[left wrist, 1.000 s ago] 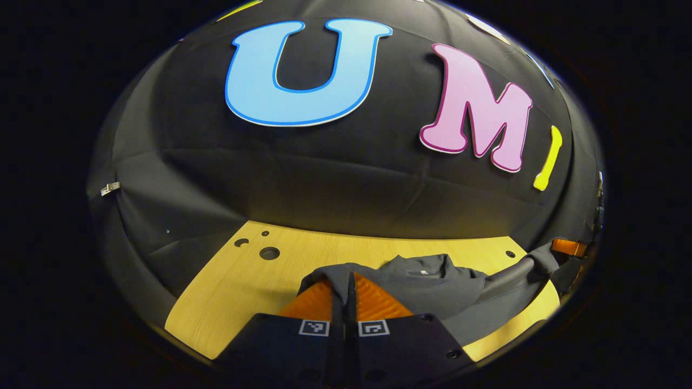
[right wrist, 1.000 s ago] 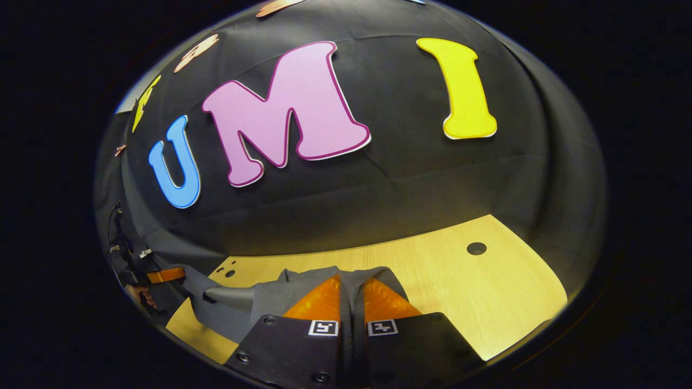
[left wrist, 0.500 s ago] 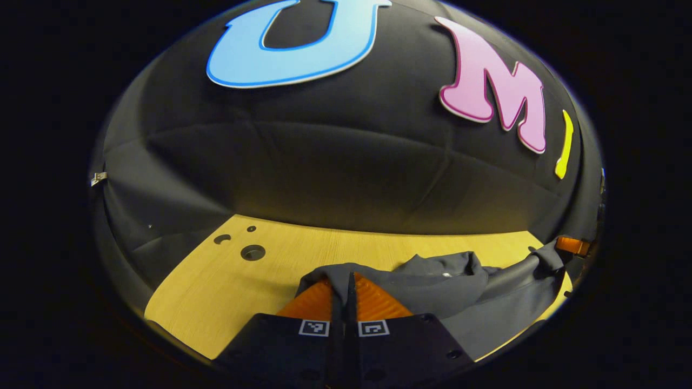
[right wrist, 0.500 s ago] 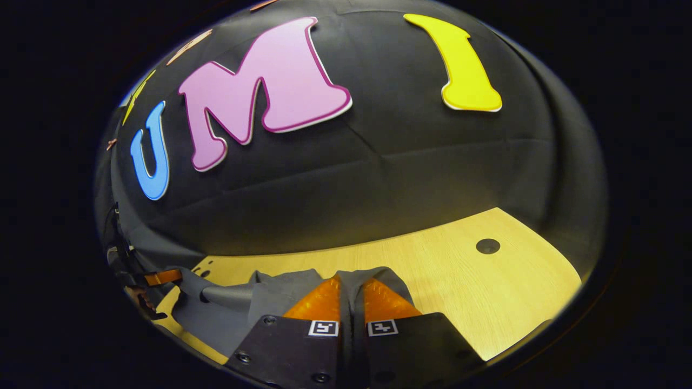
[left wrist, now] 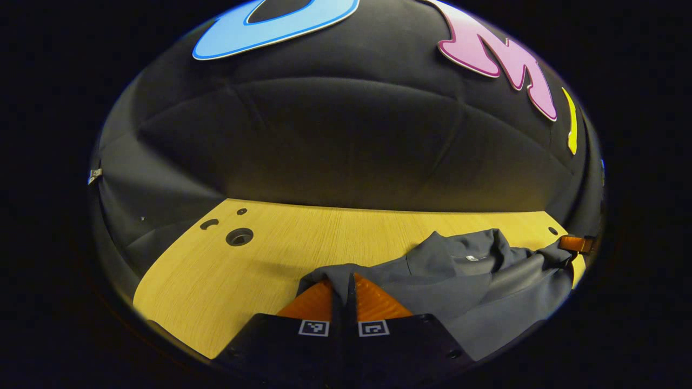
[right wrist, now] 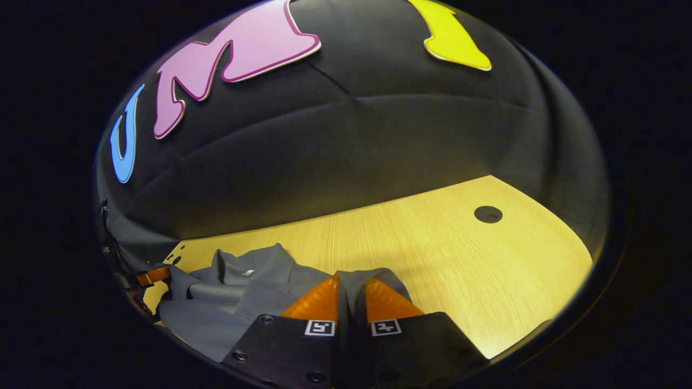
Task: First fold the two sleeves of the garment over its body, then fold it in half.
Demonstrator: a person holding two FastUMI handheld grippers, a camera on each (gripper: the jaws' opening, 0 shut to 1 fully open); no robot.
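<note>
Jaws pinched on garment, hiding its edge.

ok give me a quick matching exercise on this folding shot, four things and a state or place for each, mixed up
Things:
1. left gripper
2. garment
3. table
4. round hole

States or places:
A. light wood, bears the cloth
B. grey, bunched, stretched between both grippers
C. far right part of the table in the right gripper view
D. fingers closed on a cloth edge

Pairs: 1-D, 2-B, 3-A, 4-C
</note>
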